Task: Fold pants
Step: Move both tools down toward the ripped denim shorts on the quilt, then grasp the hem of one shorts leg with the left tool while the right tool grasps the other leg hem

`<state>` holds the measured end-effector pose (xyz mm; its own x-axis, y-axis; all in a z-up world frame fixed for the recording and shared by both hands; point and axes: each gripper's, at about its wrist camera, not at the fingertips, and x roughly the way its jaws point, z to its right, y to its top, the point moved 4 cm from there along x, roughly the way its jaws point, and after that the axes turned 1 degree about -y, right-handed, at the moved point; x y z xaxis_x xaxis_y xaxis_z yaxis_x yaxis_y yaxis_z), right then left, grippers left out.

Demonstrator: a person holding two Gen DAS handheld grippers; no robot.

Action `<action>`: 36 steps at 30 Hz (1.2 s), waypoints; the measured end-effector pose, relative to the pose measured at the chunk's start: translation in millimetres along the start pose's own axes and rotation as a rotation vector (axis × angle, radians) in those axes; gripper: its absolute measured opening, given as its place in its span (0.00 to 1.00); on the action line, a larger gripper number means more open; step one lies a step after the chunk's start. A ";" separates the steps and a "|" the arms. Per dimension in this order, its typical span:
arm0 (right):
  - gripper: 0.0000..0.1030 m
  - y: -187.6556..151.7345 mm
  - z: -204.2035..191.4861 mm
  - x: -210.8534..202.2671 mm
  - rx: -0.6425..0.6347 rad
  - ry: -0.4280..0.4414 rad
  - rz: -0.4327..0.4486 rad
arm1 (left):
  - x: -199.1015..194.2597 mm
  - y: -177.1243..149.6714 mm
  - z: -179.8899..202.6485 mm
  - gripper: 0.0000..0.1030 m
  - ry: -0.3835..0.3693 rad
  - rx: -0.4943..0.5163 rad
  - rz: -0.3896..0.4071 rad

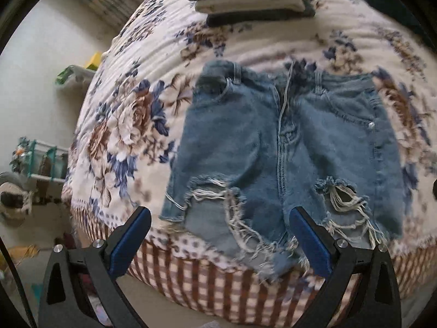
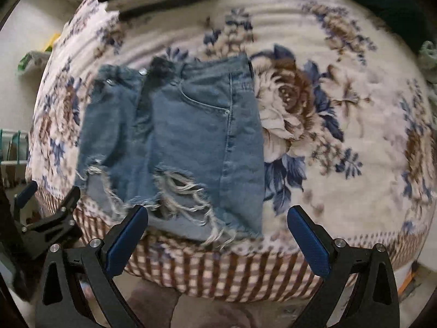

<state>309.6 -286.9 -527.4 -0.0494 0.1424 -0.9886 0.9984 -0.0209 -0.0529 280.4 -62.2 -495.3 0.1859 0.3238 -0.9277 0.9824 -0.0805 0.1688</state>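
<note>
Floral quilted bed (image 1: 131,114): ripped blue denim shorts (image 1: 286,147) are spread flat at its near edge for folding; left gripper (image 1: 220,221) and right gripper (image 2: 217,218) are held wide apart, empty.

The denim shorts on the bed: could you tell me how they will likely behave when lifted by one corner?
The denim shorts will probably droop, since they lie flat and creased. Their frayed threads might snag a fingertip. Both grippers are open.

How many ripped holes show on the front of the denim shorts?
2. One hole is on the leg by the left gripper, the other hole on the opposite leg of the shorts. Frayed hems could hide smaller tears.
</note>
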 end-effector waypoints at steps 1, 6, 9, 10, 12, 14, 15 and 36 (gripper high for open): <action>1.00 2.9 5.3 7.1 -0.011 0.021 -0.017 | 0.2 -0.6 10.6 1.00 0.032 0.005 0.016; 0.98 38.2 49.2 39.2 -0.057 0.217 -0.098 | -9.1 -7.3 91.3 1.00 0.209 0.099 0.132; 0.98 59.1 81.0 56.6 -0.098 0.311 -0.144 | -13.4 -16.7 145.5 1.00 0.237 0.159 0.167; 0.98 64.9 90.5 63.7 -0.112 0.328 -0.164 | -12.7 -20.1 162.7 1.00 0.229 0.177 0.160; 0.98 79.2 112.7 81.5 -0.133 0.344 -0.202 | -9.7 -27.0 193.8 1.00 0.192 0.194 0.128; 0.98 91.0 127.6 97.5 -0.154 0.358 -0.227 | -4.5 -32.6 221.8 1.00 0.144 0.189 0.076; 0.98 97.3 134.2 104.5 -0.159 0.369 -0.235 | -2.7 -33.3 230.5 1.00 0.132 0.186 0.063; 0.98 199.6 122.3 175.3 -0.098 0.692 -0.279 | 48.4 -27.2 265.7 0.23 0.074 0.103 -0.023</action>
<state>496.8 -387.1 -728.6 -0.3040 0.7197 -0.6242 0.9510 0.1905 -0.2435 257.3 -294.8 -633.3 0.1677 0.3954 -0.9031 0.9799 -0.1673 0.1087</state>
